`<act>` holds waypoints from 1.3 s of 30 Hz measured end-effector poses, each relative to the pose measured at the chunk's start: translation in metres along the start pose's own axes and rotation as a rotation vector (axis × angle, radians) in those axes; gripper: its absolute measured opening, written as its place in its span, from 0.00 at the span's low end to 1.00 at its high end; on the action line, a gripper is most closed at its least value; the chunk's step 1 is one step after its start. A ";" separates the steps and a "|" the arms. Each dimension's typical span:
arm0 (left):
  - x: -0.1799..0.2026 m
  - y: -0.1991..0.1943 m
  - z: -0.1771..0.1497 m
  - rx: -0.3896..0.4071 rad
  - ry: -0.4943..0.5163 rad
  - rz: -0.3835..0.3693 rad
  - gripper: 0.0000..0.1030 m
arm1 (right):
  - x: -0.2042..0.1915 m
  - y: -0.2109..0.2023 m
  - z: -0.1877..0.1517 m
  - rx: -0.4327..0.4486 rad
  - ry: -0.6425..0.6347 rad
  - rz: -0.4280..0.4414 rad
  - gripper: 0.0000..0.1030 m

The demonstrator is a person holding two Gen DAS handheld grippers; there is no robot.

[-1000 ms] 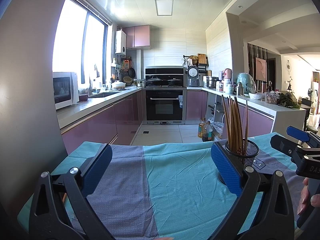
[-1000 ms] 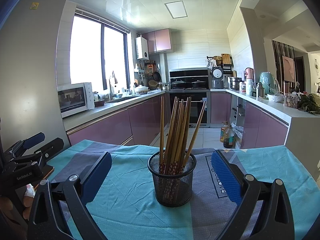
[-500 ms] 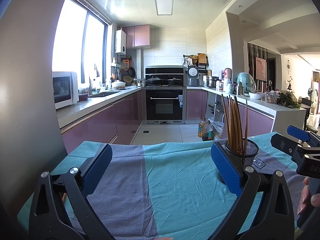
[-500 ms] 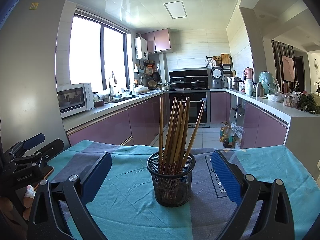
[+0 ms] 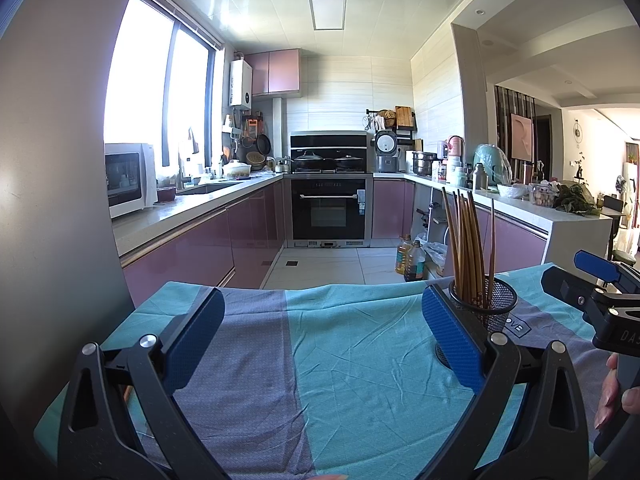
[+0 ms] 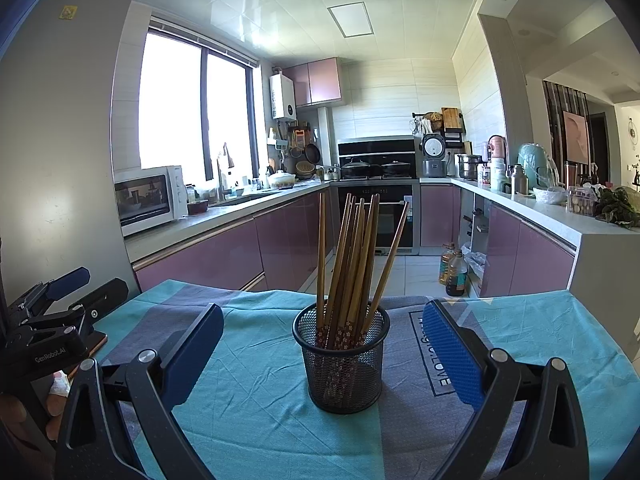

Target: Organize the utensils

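Note:
A black mesh cup [image 6: 341, 356] stands upright on the teal and grey cloth [image 6: 248, 400], holding several brown wooden chopsticks [image 6: 352, 256]. My right gripper [image 6: 322, 344] is open and empty, its blue pads on either side of the cup, a little short of it. My left gripper [image 5: 320, 340] is open and empty over bare cloth [image 5: 340, 360]. The cup [image 5: 486, 306] with its chopsticks [image 5: 466, 244] shows in the left wrist view behind that gripper's right pad. The right gripper's tips [image 5: 592, 276] show at that view's right edge.
The table's far edge drops to a tiled kitchen floor [image 6: 416, 276]. Pink cabinets [image 6: 208, 256] with a microwave [image 6: 148, 200] run along the left, an oven [image 5: 328, 208] at the back, a cluttered counter [image 6: 560, 208] on the right. Oil bottles [image 6: 452, 268] stand on the floor.
The mesh cup sits slightly nearer in the right wrist view, so my right gripper has crept forward. The left gripper has not moved.

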State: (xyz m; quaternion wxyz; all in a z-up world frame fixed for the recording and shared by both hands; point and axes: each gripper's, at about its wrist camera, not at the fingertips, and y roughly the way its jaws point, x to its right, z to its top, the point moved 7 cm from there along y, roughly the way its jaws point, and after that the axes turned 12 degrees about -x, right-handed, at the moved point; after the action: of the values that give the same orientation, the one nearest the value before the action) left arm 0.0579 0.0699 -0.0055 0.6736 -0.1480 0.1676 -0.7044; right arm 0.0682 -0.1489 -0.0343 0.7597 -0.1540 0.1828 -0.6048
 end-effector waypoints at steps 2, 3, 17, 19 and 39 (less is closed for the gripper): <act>0.000 0.000 0.000 0.000 0.001 0.001 0.94 | 0.000 0.000 0.000 0.001 0.000 0.000 0.94; 0.000 0.000 0.000 0.000 0.001 0.001 0.94 | 0.000 0.000 0.000 0.001 0.000 0.000 0.94; 0.000 0.000 0.000 -0.001 0.000 0.000 0.94 | -0.001 -0.001 -0.001 0.000 0.000 0.001 0.94; 0.000 0.000 0.000 -0.001 0.000 0.000 0.94 | -0.001 -0.001 -0.001 0.001 0.001 0.002 0.94; 0.001 0.001 -0.002 -0.004 0.000 -0.001 0.94 | -0.001 0.000 -0.001 0.000 0.001 0.003 0.94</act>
State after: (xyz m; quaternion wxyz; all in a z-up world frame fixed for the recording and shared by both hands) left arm 0.0580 0.0686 -0.0077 0.6730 -0.1495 0.1688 -0.7045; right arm 0.0674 -0.1482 -0.0346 0.7606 -0.1534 0.1836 -0.6036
